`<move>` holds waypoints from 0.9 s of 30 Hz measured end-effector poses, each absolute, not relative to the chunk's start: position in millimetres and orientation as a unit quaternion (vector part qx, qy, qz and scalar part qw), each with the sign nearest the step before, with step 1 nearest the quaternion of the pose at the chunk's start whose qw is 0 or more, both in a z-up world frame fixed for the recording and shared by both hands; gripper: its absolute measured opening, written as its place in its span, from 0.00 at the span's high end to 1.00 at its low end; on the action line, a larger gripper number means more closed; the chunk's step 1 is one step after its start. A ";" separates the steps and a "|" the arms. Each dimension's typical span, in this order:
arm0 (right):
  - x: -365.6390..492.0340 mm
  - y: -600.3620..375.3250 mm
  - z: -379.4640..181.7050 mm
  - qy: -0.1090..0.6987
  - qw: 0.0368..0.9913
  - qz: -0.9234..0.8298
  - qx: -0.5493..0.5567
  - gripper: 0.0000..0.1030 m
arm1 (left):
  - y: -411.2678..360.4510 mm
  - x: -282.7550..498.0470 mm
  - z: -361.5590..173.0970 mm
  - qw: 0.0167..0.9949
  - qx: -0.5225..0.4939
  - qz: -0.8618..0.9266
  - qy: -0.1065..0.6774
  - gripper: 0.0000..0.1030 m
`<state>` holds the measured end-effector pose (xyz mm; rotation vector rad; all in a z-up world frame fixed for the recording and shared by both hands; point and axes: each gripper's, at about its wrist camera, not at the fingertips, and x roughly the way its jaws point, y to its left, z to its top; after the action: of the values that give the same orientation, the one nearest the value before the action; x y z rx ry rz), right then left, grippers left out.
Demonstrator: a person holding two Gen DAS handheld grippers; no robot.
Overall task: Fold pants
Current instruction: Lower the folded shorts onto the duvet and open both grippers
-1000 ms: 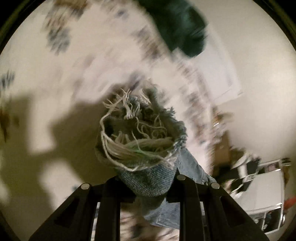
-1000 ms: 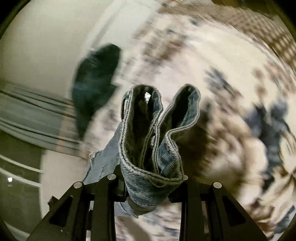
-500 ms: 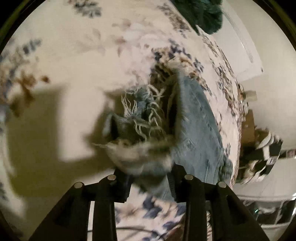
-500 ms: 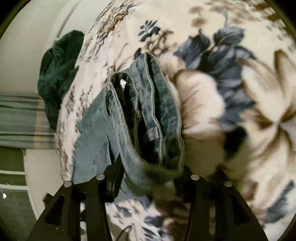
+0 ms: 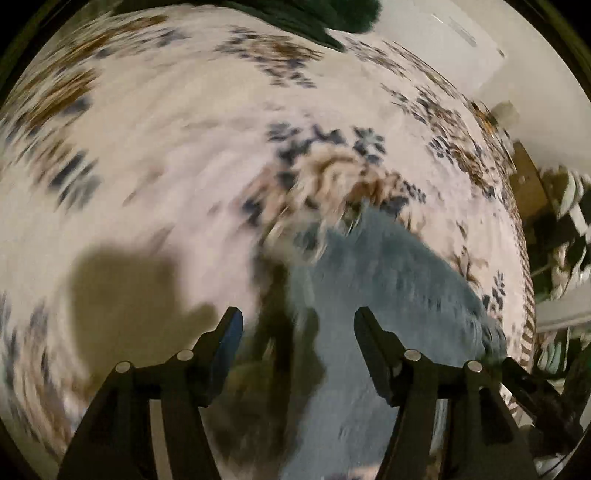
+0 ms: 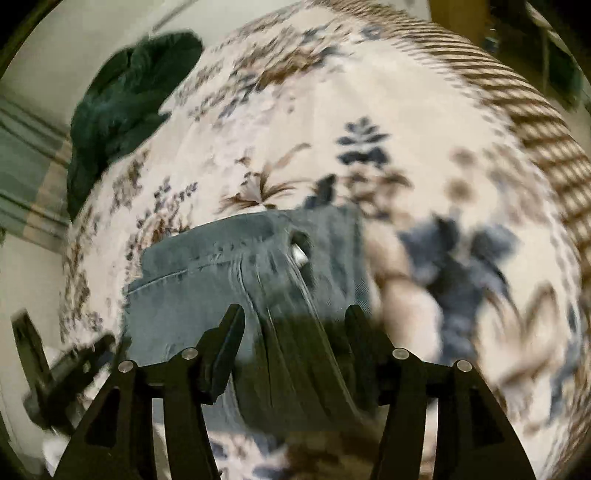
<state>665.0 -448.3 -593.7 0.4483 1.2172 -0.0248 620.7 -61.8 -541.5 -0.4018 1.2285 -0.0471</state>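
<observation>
The blue denim pants (image 5: 388,295) lie flat on a floral bedspread (image 5: 184,166). In the left wrist view the frayed leg hem (image 5: 314,229) lies just ahead of my left gripper (image 5: 298,325), which is open and empty above the denim. In the right wrist view the waistband end of the pants (image 6: 258,273) with a metal button (image 6: 298,254) lies folded under my right gripper (image 6: 293,321), which is open and holds nothing. Both views are motion-blurred.
A dark green garment (image 6: 125,107) lies bunched at the bed's far edge, also in the left wrist view (image 5: 332,18). The left gripper's body (image 6: 62,373) shows at the right wrist view's left edge. Cluttered furniture (image 5: 561,229) stands beyond the bed's right side.
Both grippers brought the pants down onto the bed, then opened and let go. The denim now lies flat, and both grippers have pulled back a little.
</observation>
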 end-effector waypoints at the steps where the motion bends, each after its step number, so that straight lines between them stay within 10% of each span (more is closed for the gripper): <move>1: 674.4 -445.2 -600.1 0.575 0.793 -0.010 0.201 0.43 | -66.2 629.6 -545.8 0.794 -0.171 -0.030 0.583 0.43; 2: 684.0 -443.1 -608.3 0.584 0.788 -0.011 0.194 0.43 | -71.6 639.6 -554.0 0.786 -0.157 -0.042 0.597 0.43; 4: 692.1 -440.2 -617.5 0.594 0.783 -0.013 0.183 0.45 | -82.4 655.0 -572.6 0.772 -0.130 -0.061 0.619 0.86; 6: 690.5 -436.1 -615.8 0.585 0.796 -0.012 0.158 0.67 | -92.0 656.4 -570.6 0.782 -0.093 -0.080 0.611 0.96; 10: 678.8 -430.1 -597.9 0.547 0.826 -0.014 0.134 0.82 | -103.5 642.8 -526.8 0.826 -0.065 -0.112 0.548 0.97; 21: 710.1 -454.8 -595.3 0.526 0.830 -0.065 0.173 0.83 | -106.6 709.3 -537.8 0.817 -0.082 -0.089 0.564 0.97; 24: 718.8 -462.3 -605.6 0.554 0.808 -0.055 0.192 0.78 | -100.0 703.1 -538.6 0.811 -0.084 -0.081 0.573 0.96; 27: 698.1 -478.1 -595.3 0.543 0.801 -0.042 0.247 0.37 | -78.4 677.8 -522.3 0.810 -0.131 -0.083 0.565 0.94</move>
<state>698.2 -478.1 -595.3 0.5305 1.1643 -0.0892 677.8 -78.5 -522.3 -0.2802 1.2074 -0.1765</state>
